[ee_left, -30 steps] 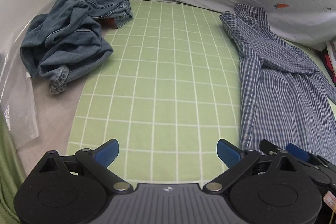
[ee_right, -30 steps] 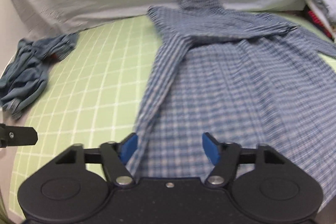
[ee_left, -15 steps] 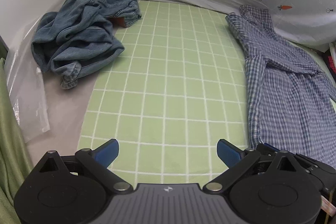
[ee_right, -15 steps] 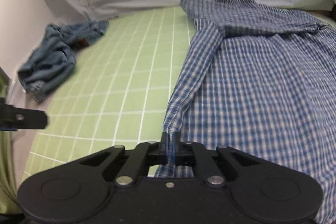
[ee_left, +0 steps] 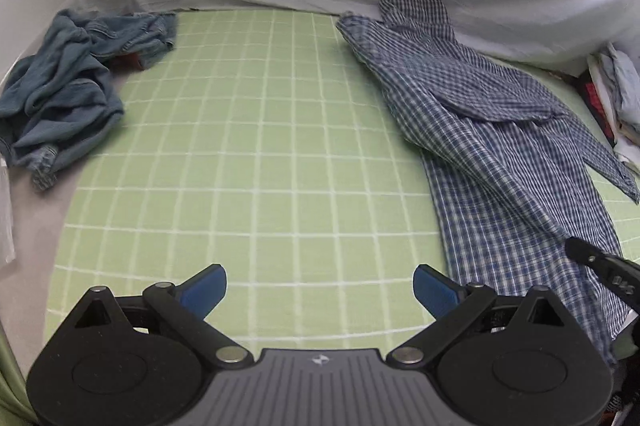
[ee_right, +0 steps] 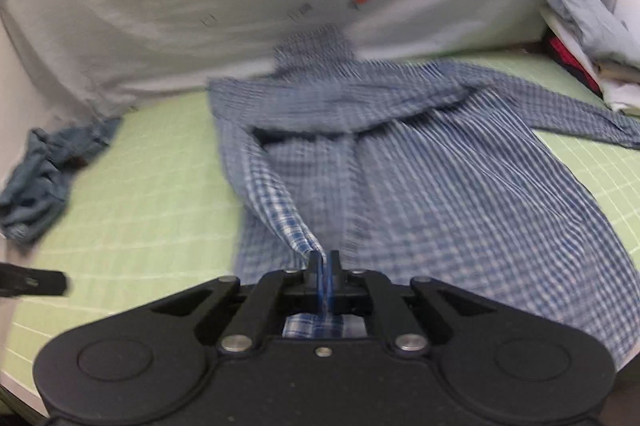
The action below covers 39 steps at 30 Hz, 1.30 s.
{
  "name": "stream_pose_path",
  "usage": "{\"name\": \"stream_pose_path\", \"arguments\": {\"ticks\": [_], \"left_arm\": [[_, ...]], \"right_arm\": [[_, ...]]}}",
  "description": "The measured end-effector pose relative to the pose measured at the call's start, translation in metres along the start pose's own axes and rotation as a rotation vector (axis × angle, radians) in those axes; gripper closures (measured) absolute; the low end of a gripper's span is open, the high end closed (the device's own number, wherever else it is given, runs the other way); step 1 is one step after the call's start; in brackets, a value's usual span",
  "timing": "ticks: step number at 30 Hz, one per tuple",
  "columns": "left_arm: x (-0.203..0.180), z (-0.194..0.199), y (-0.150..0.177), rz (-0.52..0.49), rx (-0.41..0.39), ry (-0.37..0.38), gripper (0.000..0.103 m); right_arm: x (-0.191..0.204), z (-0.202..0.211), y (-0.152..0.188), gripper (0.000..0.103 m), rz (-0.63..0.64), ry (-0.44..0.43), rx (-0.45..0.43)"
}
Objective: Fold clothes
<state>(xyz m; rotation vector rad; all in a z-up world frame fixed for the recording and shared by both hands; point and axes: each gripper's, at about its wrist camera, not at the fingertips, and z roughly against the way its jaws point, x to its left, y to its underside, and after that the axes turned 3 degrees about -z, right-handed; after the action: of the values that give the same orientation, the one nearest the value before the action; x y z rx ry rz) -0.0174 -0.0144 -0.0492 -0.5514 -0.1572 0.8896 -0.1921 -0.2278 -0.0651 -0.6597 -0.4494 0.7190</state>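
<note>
The right tongs [ee_right: 325, 262] pinch the shirt's [ee_right: 460, 194] left sleeve [ee_right: 276, 202], mid-fold; it needs carrying across the body. The left tongs [ee_left: 318, 284] gape wide, empty.

A blue-and-white checked shirt [ee_left: 500, 162] lies spread on the green gridded mat [ee_left: 256, 154], collar toward the white sheet at the back, one sleeve trailing off to the right. Its near sleeve is lifted clear and drawn across the body. Crumpled jeans [ee_left: 60, 94] sit heaped at the mat's far left corner.
</note>
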Motion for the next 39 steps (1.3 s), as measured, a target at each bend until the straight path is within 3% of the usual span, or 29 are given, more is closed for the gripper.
{"name": "stream_pose_path", "arguments": {"ticks": [6, 10, 12, 14, 17, 20, 25, 35, 37, 39], "left_arm": [[-0.027, -0.004, 0.001, 0.031, 0.021, -0.052, 0.004], [-0.040, -0.010, -0.010, 0.084, 0.008, -0.076, 0.004], [-0.047, -0.013, -0.015, 0.111, 0.002, -0.088, 0.004], [-0.052, -0.018, -0.023, 0.145, -0.007, -0.097, 0.004], [-0.061, -0.029, -0.039, 0.189, -0.015, -0.107, 0.004], [-0.066, -0.041, -0.057, 0.208, -0.026, -0.124, 0.004], [-0.068, -0.066, -0.091, 0.261, -0.044, -0.149, 0.004], [-0.058, -0.145, -0.175, 0.384, 0.003, -0.235, 0.004], [-0.058, -0.160, -0.189, 0.380, 0.012, -0.252, 0.004], [-0.055, -0.173, -0.199, 0.377, 0.025, -0.259, 0.004]], "right_arm": [[-0.027, -0.048, 0.020, 0.101, 0.098, 0.018, 0.177], [-0.040, -0.049, 0.011, 0.093, 0.120, -0.053, 0.203], [-0.053, -0.044, -0.003, 0.063, 0.108, -0.078, 0.167], [-0.066, -0.041, -0.017, 0.043, 0.084, -0.089, 0.121], [-0.084, -0.048, -0.042, 0.027, 0.063, -0.107, 0.081], [-0.094, -0.054, -0.071, 0.000, 0.077, -0.111, 0.016], [-0.122, -0.084, -0.115, 0.000, 0.042, -0.102, -0.039], [-0.207, -0.201, -0.217, 0.001, -0.129, -0.006, -0.017], [-0.219, -0.226, -0.233, 0.006, -0.129, 0.011, 0.002], [-0.230, -0.251, -0.244, 0.018, -0.123, 0.034, 0.039]]}}
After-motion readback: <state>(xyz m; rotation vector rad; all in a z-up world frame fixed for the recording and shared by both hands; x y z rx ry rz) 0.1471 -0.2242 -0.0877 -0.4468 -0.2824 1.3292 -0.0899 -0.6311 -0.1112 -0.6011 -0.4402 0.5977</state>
